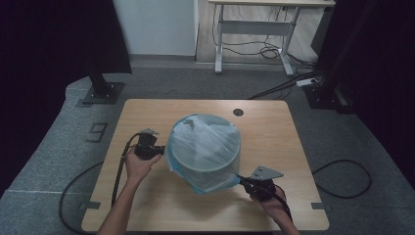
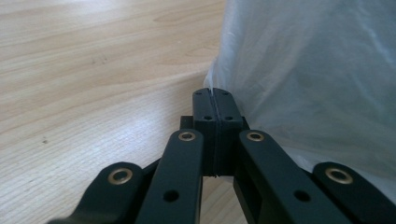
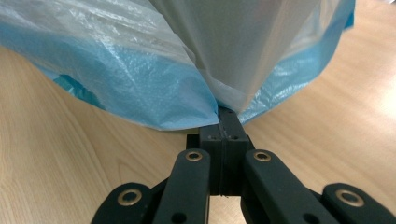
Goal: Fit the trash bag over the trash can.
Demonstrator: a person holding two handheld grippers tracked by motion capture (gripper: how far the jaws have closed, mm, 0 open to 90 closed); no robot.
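The step in hand looked like dressing the round grey bin (image 1: 205, 159) with its thin translucent blue plastic liner bag (image 1: 208, 147), which stood near the middle of the pale wooden worktop (image 1: 264, 122). The left tongs (image 1: 157, 152), at the bin's nine o'clock, were pressed together on the bag's edge (image 2: 211, 89). The right tongs (image 1: 241, 180), at about four o'clock, pinched a gathered fold of the film (image 3: 219, 105). I judged the next move called for both hands to draw the skirt downward evenly, without tearing so thin a film. The bag was draped over the bin's top, cloudy white there and bluer where its hem bunched low toward five o'clock, with a knotted tuft at eleven.
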